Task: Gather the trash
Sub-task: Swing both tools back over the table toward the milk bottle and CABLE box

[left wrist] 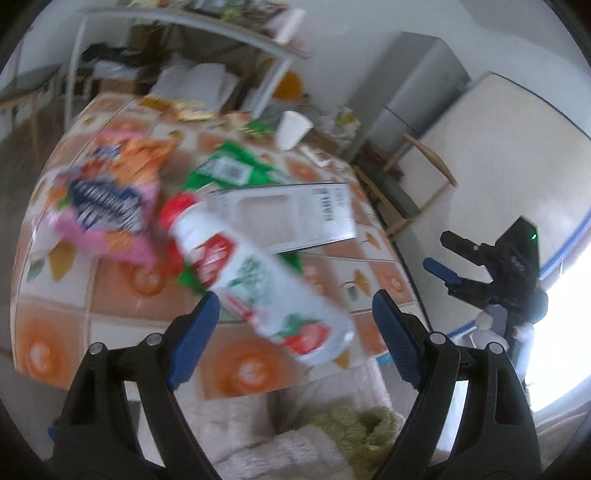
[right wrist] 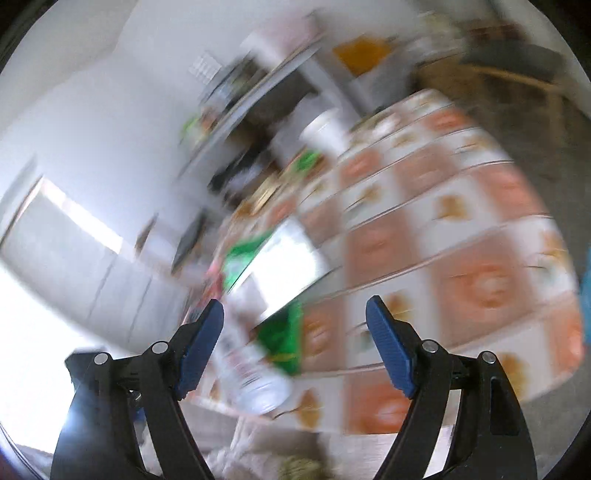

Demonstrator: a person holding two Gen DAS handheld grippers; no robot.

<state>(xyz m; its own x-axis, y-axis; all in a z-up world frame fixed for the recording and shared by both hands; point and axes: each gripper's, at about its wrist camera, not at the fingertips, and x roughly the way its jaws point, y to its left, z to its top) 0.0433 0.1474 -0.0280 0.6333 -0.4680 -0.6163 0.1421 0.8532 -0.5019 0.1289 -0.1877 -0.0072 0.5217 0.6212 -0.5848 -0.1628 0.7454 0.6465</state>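
A white drink bottle (left wrist: 258,277) with a red cap and strawberry label lies on its side on the orange-tiled tablecloth (left wrist: 122,291), near the front edge. My left gripper (left wrist: 295,317) is open just above it, jaws wide on either side. Behind it lie a white flat carton (left wrist: 291,214), a green wrapper (left wrist: 232,166), a pink snack bag (left wrist: 107,199) and a white paper cup (left wrist: 291,129). My right gripper (right wrist: 295,325) is open and empty; it shows in the left wrist view (left wrist: 454,258) off the table's right side. The right wrist view is blurred; the bottle (right wrist: 255,373) shows there.
Gold wrappers (left wrist: 184,109) lie at the table's far edge. A grey shelf rack (left wrist: 221,33) stands behind the table. A wooden chair (left wrist: 410,184) and a grey cabinet (left wrist: 413,85) stand to the right. A fluffy rug (left wrist: 295,424) lies below the table's front edge.
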